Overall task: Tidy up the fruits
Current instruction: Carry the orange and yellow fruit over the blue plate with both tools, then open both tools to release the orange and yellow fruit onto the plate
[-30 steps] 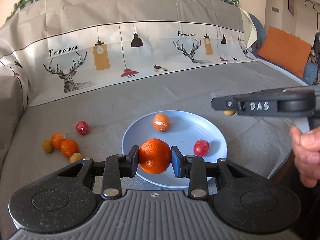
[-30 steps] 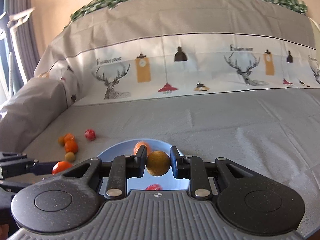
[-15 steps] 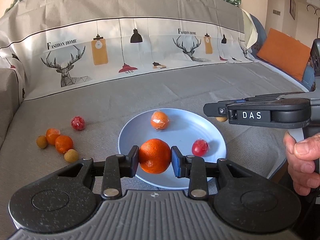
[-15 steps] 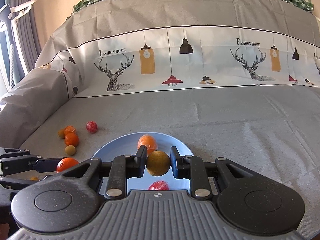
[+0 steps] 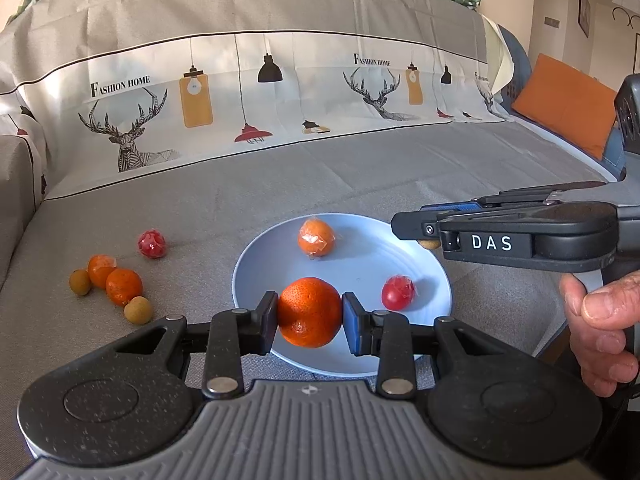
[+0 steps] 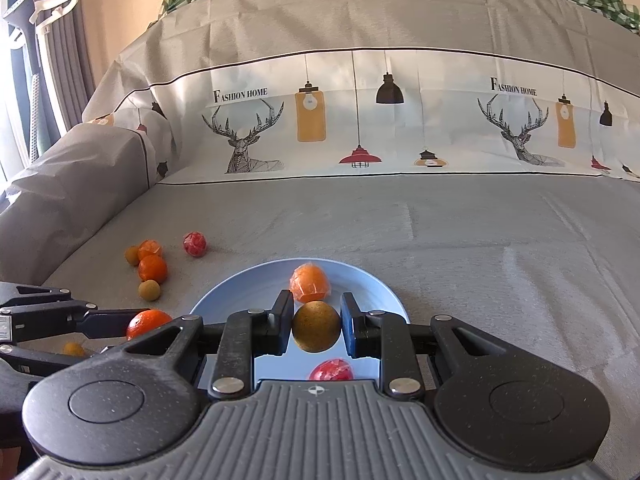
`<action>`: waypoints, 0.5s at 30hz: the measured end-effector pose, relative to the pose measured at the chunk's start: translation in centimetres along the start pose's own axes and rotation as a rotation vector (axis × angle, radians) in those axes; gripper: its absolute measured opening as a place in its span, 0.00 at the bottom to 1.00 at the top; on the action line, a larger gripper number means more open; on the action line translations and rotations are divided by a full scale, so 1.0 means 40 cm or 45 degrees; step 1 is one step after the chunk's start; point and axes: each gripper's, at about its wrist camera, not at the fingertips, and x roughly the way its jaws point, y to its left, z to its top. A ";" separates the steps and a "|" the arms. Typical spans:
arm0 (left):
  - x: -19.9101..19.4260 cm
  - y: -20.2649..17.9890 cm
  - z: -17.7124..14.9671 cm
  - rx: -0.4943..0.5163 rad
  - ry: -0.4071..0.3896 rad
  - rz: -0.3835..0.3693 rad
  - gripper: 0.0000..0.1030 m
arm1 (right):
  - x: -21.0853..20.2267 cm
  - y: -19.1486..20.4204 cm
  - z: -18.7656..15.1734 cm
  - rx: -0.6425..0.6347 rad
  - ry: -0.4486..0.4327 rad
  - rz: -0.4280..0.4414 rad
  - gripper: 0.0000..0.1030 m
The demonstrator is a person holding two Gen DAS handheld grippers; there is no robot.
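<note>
My left gripper (image 5: 309, 314) is shut on a big orange (image 5: 309, 312), held just above the near edge of the light blue plate (image 5: 356, 272). My right gripper (image 6: 316, 326) is shut on a small brown longan (image 6: 316, 332) over the same plate (image 6: 380, 292); from the left wrist view it reaches in from the right with the longan (image 5: 429, 244) peeking under its fingers. On the plate lie a wrapped orange (image 5: 316, 237) and a wrapped red fruit (image 5: 398, 292). The left gripper's orange (image 6: 147, 323) shows at the left in the right wrist view.
Loose fruit lies on the grey sofa cover left of the plate: a wrapped red fruit (image 5: 152, 244), two small oranges (image 5: 124, 286), and two longans (image 5: 138, 310). A printed backrest rises behind. An orange cushion (image 5: 568, 108) sits far right. A hand (image 5: 600, 320) grips the right tool.
The right gripper has drifted a little left and lower over the plate's right rim, still holding the longan. The left gripper keeps the orange in the same place.
</note>
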 end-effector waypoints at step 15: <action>-0.002 0.005 0.001 -0.020 0.001 -0.014 0.38 | 0.003 -0.006 -0.002 0.041 0.037 0.027 0.37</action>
